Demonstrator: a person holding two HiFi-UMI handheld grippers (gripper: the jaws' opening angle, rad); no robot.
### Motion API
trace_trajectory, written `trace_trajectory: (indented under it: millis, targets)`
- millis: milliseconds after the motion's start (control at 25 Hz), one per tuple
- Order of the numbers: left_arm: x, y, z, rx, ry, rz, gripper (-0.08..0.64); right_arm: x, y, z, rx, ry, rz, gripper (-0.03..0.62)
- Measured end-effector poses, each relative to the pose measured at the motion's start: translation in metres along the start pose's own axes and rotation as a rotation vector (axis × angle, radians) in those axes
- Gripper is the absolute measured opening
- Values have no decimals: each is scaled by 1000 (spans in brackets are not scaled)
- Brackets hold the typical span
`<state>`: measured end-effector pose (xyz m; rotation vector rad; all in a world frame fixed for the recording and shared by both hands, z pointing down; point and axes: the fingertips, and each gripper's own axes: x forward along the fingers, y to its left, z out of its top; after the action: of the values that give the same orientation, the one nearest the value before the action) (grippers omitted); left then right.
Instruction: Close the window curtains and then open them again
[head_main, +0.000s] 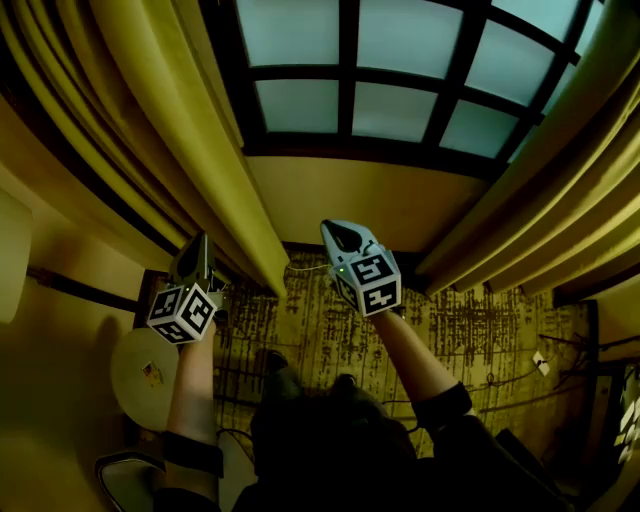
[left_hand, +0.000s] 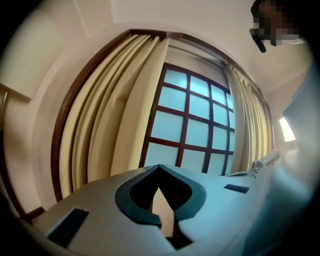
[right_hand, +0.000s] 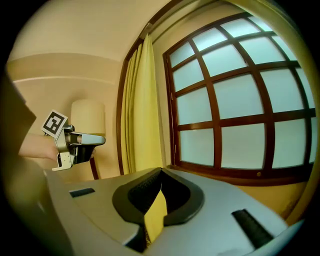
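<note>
The window (head_main: 400, 60) has a dark wooden grid and frosted panes. The yellow left curtain (head_main: 190, 120) is gathered at its left side and the right curtain (head_main: 560, 200) at its right, leaving the glass bare. My left gripper (head_main: 195, 255) is shut and empty, just beside the left curtain's lower edge. My right gripper (head_main: 340, 235) is shut and empty in front of the wall under the window, between the curtains. In the left gripper view the shut jaws (left_hand: 159, 166) point at the left curtain (left_hand: 115, 115). The right gripper view shows shut jaws (right_hand: 161, 171), the left curtain (right_hand: 142, 110) and my left gripper (right_hand: 97, 141).
A lamp shade (right_hand: 87, 117) stands by the wall left of the curtain. A round side table (head_main: 145, 375) and a chair (head_main: 125, 480) are at the lower left. Patterned carpet (head_main: 480, 340) covers the floor, with cables (head_main: 545, 365) at the right.
</note>
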<state>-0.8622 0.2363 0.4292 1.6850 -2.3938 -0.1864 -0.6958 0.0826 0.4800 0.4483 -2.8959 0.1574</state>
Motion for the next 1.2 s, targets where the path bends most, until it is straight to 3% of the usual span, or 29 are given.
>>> trace_trajectory:
  millis: [280, 720, 1200]
  targets:
    - [-9, -42, -43, 66, 97, -76, 3, -55, -11, -20, 41, 22, -103, 2]
    - [-29, -53, -84, 113, 193, -170, 3, -105, -2, -62, 68, 100, -244, 2]
    - [-46, -72, -116, 94, 239, -249, 3, -149, -8, -84, 83, 144, -354, 2]
